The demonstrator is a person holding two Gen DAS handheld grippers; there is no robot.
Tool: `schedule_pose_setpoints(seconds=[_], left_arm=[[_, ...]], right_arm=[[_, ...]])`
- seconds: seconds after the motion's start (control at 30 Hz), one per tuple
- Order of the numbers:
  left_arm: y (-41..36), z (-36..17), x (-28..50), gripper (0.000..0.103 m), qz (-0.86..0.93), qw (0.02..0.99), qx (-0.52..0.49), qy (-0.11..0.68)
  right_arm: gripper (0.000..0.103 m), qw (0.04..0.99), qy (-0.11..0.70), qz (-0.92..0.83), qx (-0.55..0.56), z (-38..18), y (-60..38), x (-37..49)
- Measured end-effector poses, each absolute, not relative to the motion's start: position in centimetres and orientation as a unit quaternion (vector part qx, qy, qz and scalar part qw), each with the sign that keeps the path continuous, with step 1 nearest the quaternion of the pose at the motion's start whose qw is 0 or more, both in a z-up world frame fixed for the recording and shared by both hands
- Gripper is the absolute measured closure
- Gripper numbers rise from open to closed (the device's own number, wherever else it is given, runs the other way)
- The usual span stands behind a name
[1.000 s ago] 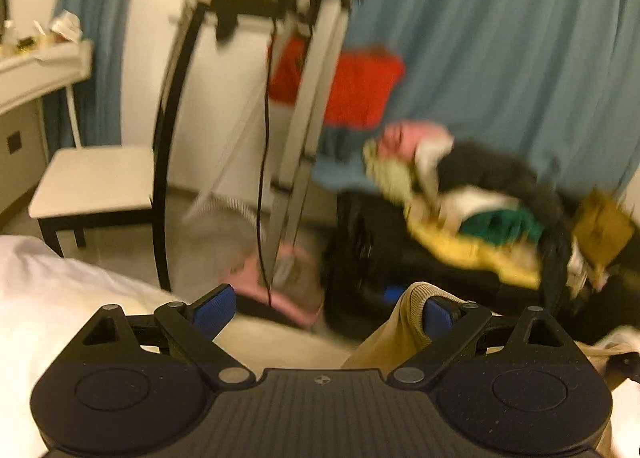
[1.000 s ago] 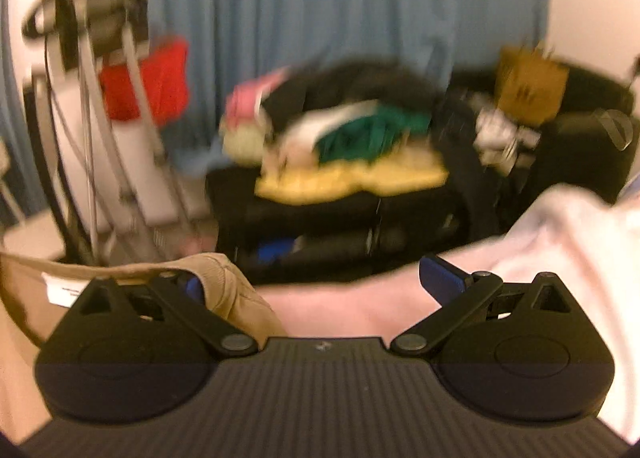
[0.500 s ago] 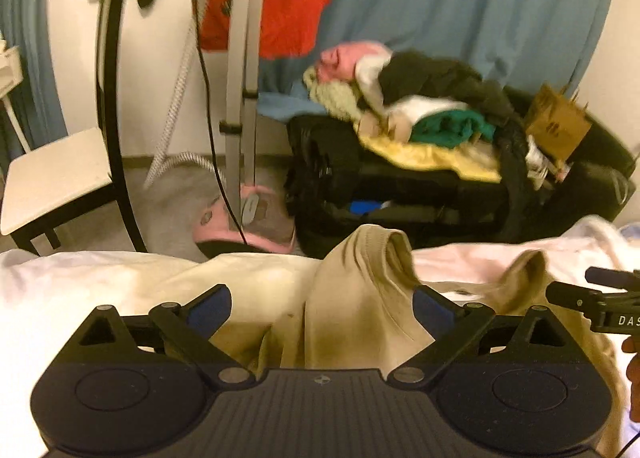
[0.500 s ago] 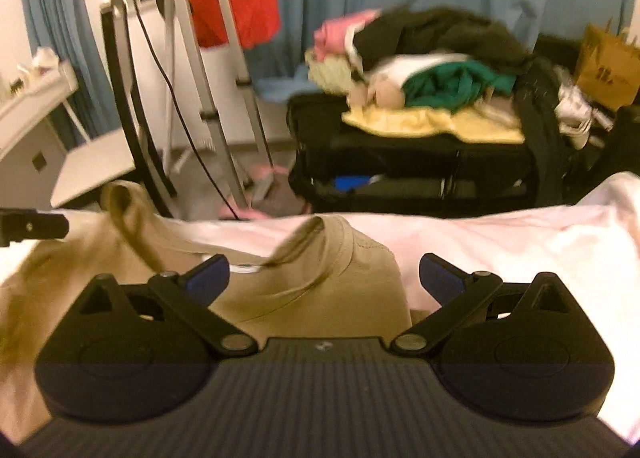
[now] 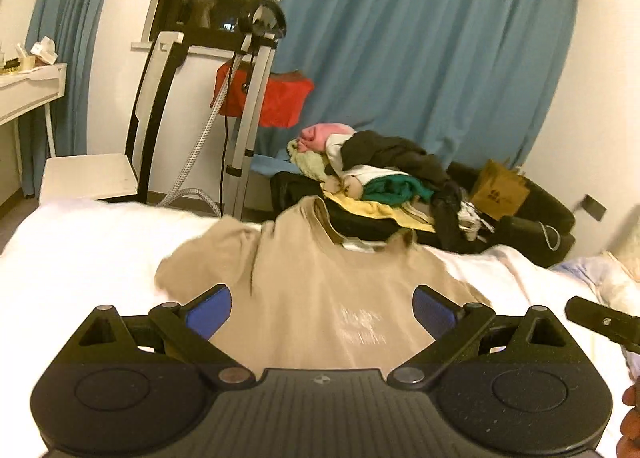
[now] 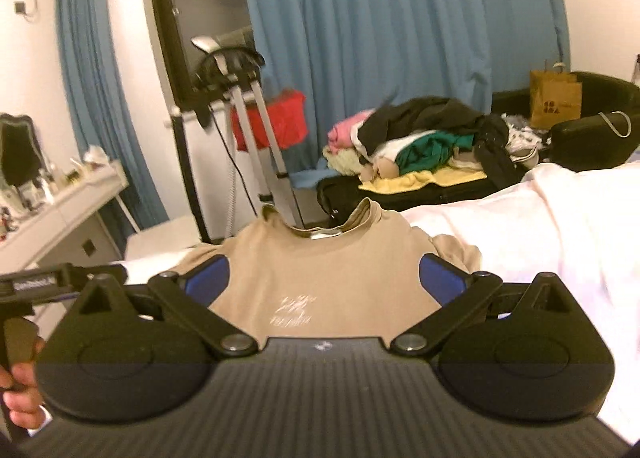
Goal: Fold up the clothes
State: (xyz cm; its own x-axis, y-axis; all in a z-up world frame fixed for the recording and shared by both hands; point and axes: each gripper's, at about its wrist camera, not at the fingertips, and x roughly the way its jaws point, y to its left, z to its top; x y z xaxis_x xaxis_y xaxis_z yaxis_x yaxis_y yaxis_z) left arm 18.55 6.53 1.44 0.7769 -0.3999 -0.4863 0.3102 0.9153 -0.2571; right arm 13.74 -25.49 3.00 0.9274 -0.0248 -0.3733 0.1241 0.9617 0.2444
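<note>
Tan tee (image 5: 320, 298) lies face-up on white bed (image 5: 80, 250), collar at far edge; left hand-held gripper (image 5: 322, 308) & right hand-held gripper (image 6: 324, 278) both wide open, holding nothing; fabric prob. light, floppy; pinch sleeves/shoulders.

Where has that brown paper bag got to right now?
The brown paper bag stands upright at the far right of both views, on the black sofa, just right of the clothes pile.
</note>
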Motion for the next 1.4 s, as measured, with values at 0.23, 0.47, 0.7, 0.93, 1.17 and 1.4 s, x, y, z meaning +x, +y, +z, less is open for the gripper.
schedule_pose_setpoints(seconds=[0.23,0.47,0.7,0.93,1.17,1.4], left_arm=[[8.2,2.4,11.2,0.005,-0.178,0.940,-0.077,0.281],[8.7,0.7,10.8,0.005,-0.160,0.941,-0.085,0.285],[9.0,-1.7,13.0,0.005,-0.142,0.933,-0.096,0.315],[9.4,-2.9,14.2,0.005,-0.143,0.927,-0.110,0.329],[11.1,-4.0,17.5,0.007,-0.112,0.920,-0.161,0.339],[15.2,-4.8,23.4,0.014,-0.051,0.930,-0.196,0.307]], right_arm=[[0.000,0.975,0.141,-0.041,0.167,1.8,-25.3,5.5],[0.000,0.978,0.138,-0.042,0.147,-1.6,-25.2,4.6],[0.000,0.978,0.131,-0.039,0.157,-2.5,-25.3,4.9],[0.000,0.975,0.143,-0.042,0.167,-3.6,-25.3,5.8],[0.000,0.967,0.165,-0.043,0.191,-5.1,-25.3,6.5],[0.000,0.962,0.183,-0.032,0.201,-6.6,-25.0,8.4]])
